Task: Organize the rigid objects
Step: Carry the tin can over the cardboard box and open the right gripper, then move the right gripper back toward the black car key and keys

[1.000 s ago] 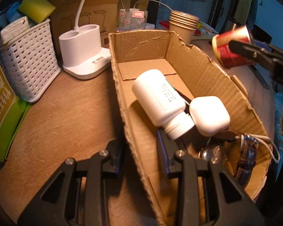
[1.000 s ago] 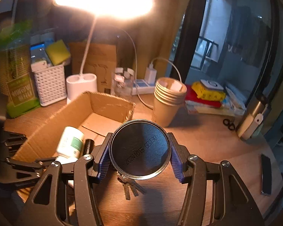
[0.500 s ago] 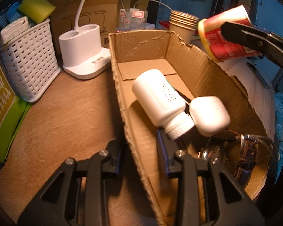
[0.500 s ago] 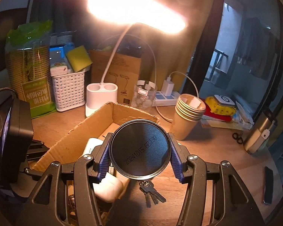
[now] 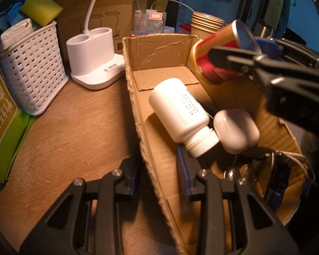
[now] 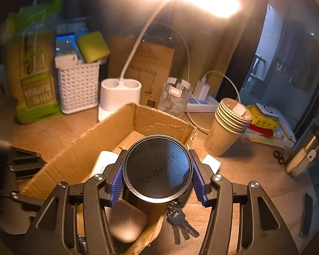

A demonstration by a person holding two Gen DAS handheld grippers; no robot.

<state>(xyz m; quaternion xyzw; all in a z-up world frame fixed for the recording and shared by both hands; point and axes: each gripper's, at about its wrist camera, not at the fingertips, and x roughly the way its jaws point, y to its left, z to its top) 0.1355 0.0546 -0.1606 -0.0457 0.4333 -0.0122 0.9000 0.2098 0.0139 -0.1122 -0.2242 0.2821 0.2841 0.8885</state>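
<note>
My right gripper (image 6: 157, 177) is shut on a red can (image 5: 221, 55); its dark round base (image 6: 157, 167) faces the right wrist camera. In the left wrist view the can hangs tilted over the far right wall of the open cardboard box (image 5: 138, 114). The box holds a white bottle (image 5: 180, 114) lying on its side, a white earbud case (image 5: 236, 131) and a watch (image 5: 280, 170). My left gripper (image 5: 159, 165) is shut on the box's near left wall, one finger inside, one outside.
A white basket (image 5: 32, 68), a white lamp base (image 5: 93, 61) and a green package (image 5: 2, 131) stand left of the box. Stacked paper cups (image 6: 229, 125), a glass jar (image 6: 174, 99) and a power strip (image 6: 202, 104) stand behind. Keys (image 6: 180, 221) lie right of the box.
My right gripper has carried the red can leftward and down, from beside the box to over its far right wall. The left gripper and box have not moved.
</note>
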